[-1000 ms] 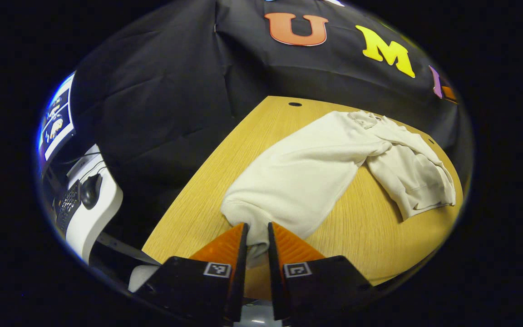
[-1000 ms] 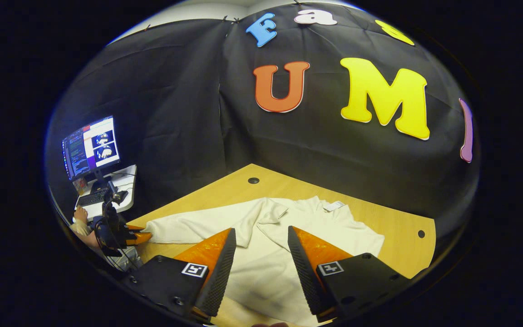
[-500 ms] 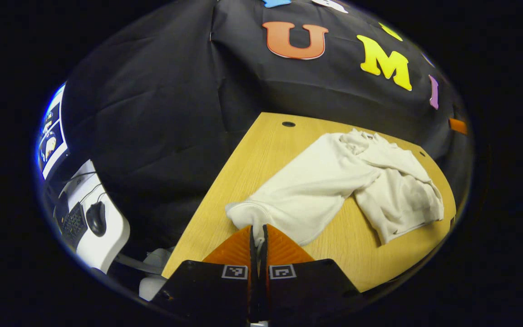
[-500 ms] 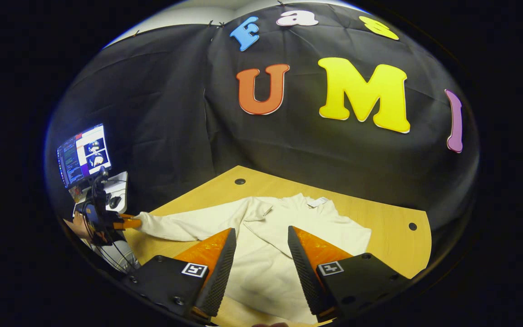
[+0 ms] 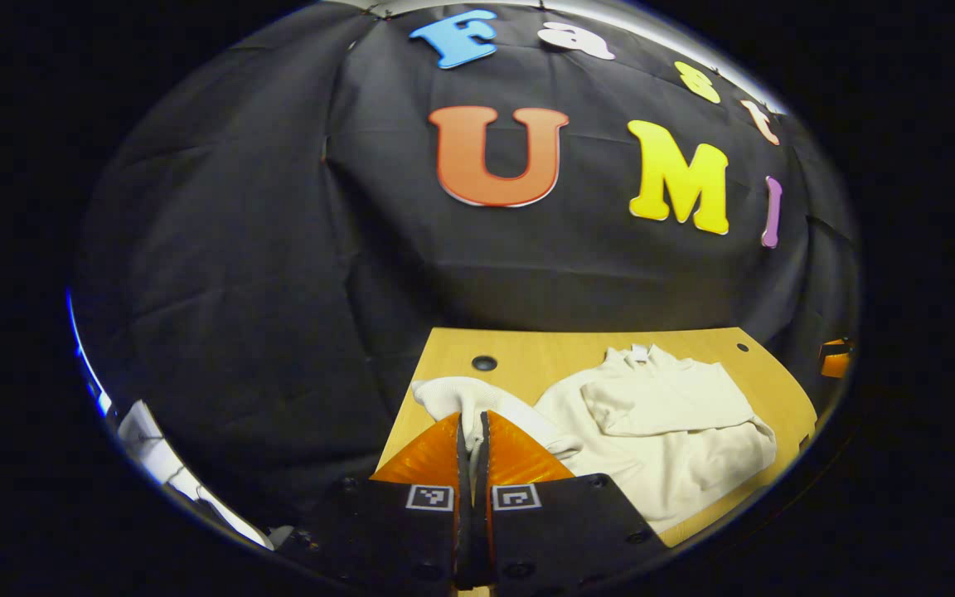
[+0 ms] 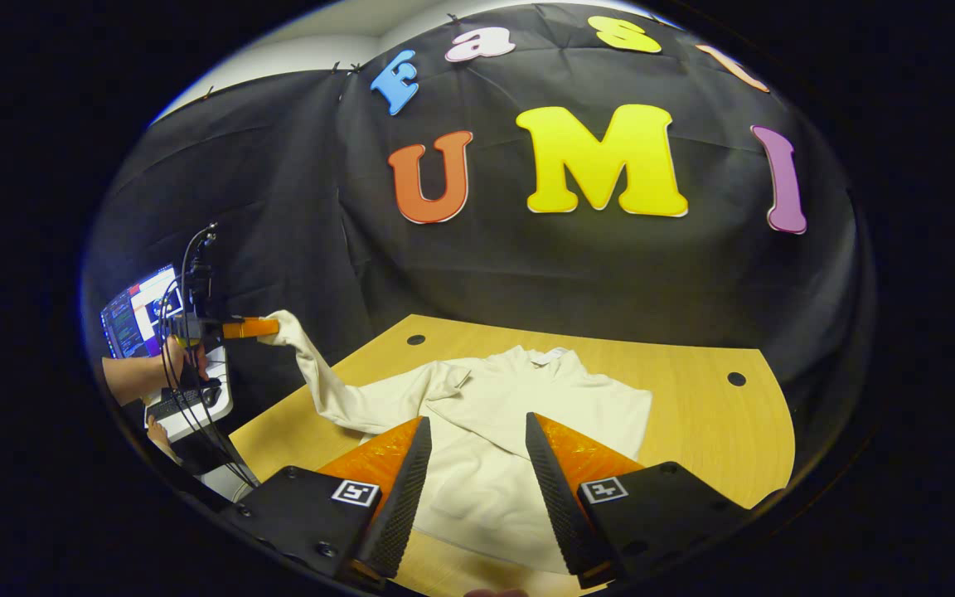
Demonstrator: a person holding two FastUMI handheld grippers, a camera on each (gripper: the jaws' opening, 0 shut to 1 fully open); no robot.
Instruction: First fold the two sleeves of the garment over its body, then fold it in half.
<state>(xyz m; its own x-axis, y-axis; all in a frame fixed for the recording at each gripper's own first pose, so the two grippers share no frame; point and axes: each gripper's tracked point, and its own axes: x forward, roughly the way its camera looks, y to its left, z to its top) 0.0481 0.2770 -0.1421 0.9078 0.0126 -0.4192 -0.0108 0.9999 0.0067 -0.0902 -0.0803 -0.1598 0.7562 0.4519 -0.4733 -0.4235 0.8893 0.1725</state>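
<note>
Item: cream sweater (image 6: 519,431) spread on the desk (image 6: 693,414); my left gripper (image 5: 471,431) is clamped on its sleeve cuff (image 5: 453,396), raised to swing over the body; my right gripper (image 6: 471,464) hovers open above the hem.

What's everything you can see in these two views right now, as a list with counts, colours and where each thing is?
Sweater: one, cream, lying on the table, one sleeve lifted off to the side.
Table: one, light wood, with round holes near its far edge.
Monitor: one, lit, far left in the right gripper view.
Hand: one, holding the left gripper.
Left gripper: one, shut on the sleeve's cuff.
Right gripper: one, open, above the sweater.
</note>
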